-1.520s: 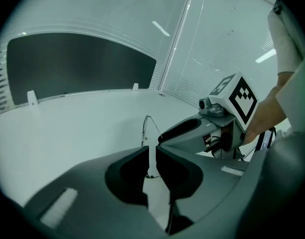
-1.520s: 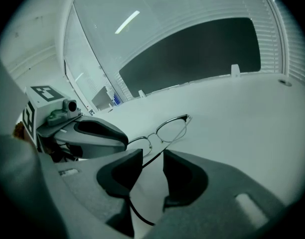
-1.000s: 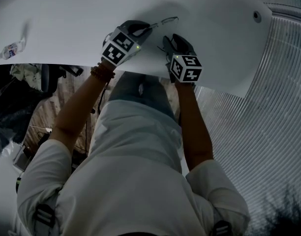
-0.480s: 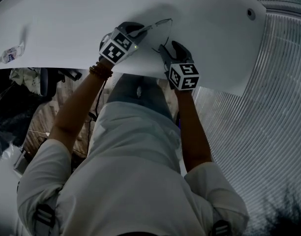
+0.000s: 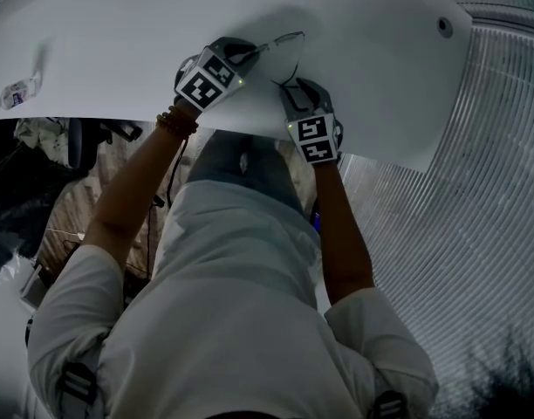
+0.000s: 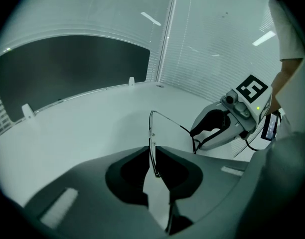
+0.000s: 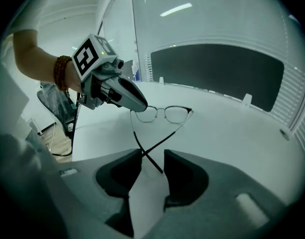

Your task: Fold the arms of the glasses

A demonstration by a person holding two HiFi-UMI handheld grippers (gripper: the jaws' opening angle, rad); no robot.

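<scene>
Thin dark-rimmed glasses [image 7: 165, 114] are at the near part of the white table [image 5: 119, 42]. My left gripper [image 7: 140, 106] is shut on the left lens rim; in the left gripper view the frame [image 6: 151, 133] stands edge-on between its jaws [image 6: 151, 156]. The two arms [image 7: 155, 146] cross in an X, their tips lying in the gap of my right gripper [image 7: 152, 158]. Its jaws are closing, with clear space on both sides of the arms. In the head view the right gripper [image 5: 293, 90] sits just below the glasses [image 5: 284, 46], right of the left gripper [image 5: 241, 55].
A small wrapped item [image 5: 18, 90] lies at the table's far left. A dark curved panel [image 7: 217, 68] stands along the table's back edge. The table's near edge runs just under both hands; a ribbed floor [image 5: 476, 190] lies to the right.
My right gripper has rolled, so its marker cube faces up more, and has shifted left toward the glasses. The right arm of the glasses has swung inward. The left gripper has stayed put.
</scene>
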